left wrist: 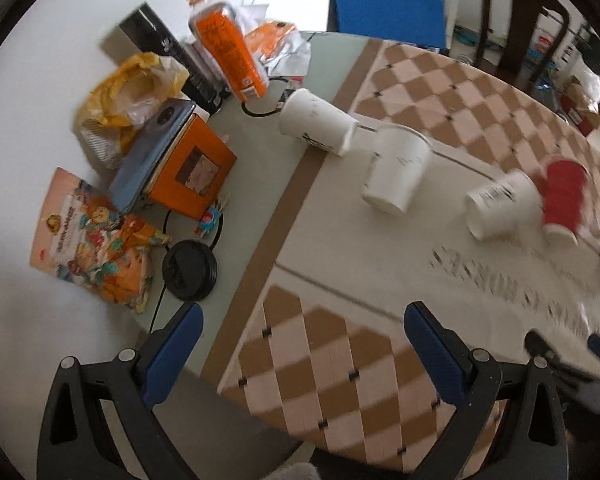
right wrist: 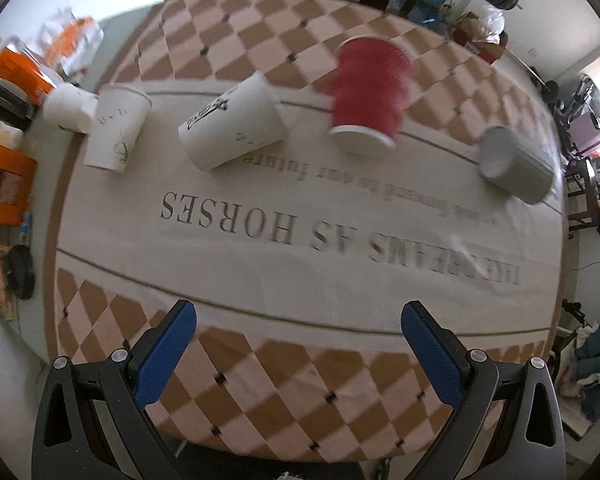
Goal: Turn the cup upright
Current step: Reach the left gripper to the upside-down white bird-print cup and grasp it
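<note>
Several paper cups lie on their sides in a row across the cloth. In the right wrist view, from the left: a white cup (right wrist: 69, 107), a white cup with a plant print (right wrist: 117, 132), a white cup with a black print (right wrist: 233, 123), a red cup (right wrist: 370, 94) and a grey cup (right wrist: 518, 164). The left wrist view shows the white cups (left wrist: 318, 121) (left wrist: 398, 168) (left wrist: 500, 204) and the red cup (left wrist: 562, 200). My left gripper (left wrist: 304, 356) is open and empty above the near edge. My right gripper (right wrist: 300, 356) is open and empty, well short of the cups.
A checkered cloth (right wrist: 300, 256) with printed lettering covers the table. On the left stand an orange bottle (left wrist: 226, 44), an orange box (left wrist: 192, 168), a yellow bag (left wrist: 134, 92), a snack packet (left wrist: 96, 240) and a black lid (left wrist: 190, 270). A dark chair (left wrist: 528, 24) and blue board (left wrist: 388, 10) stand behind.
</note>
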### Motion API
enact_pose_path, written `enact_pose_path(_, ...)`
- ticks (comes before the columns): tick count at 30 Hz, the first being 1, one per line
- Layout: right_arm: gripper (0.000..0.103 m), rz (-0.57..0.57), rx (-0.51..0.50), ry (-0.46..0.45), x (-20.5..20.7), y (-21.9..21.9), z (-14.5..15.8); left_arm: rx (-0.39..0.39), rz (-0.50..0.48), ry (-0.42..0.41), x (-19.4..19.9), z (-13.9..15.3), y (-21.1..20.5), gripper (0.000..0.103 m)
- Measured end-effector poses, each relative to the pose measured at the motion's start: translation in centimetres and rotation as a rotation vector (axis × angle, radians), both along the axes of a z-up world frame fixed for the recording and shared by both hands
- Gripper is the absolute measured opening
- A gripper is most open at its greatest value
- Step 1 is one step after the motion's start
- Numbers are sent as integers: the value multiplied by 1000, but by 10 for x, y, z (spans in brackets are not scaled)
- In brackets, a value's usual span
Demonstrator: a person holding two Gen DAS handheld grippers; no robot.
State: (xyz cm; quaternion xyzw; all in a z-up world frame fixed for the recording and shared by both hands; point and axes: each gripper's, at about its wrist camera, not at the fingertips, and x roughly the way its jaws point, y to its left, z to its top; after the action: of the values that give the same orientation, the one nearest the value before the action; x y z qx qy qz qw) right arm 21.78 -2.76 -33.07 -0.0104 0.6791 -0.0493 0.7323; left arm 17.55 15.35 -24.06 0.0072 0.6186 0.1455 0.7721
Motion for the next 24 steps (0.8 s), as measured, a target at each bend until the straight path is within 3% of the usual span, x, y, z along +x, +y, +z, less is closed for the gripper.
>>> enact_pose_path(10, 103, -42, -52, 107, 57, 43, -57, -201, 163, 22, 94, -45, 69, 102)
enact_pose_path(16, 103, -100, -66, 116, 73, 55, -70, -334, 279, 12, 145, -72, 97, 91)
enact_pose_path(18, 103, -115, -71, 119, 76, 59, -74, -354, 313, 10, 160, -84, 106, 82)
enact_pose_path(24, 103, -143, -82, 112, 84, 65, -80, -448, 397, 33, 190, -116, 121, 79)
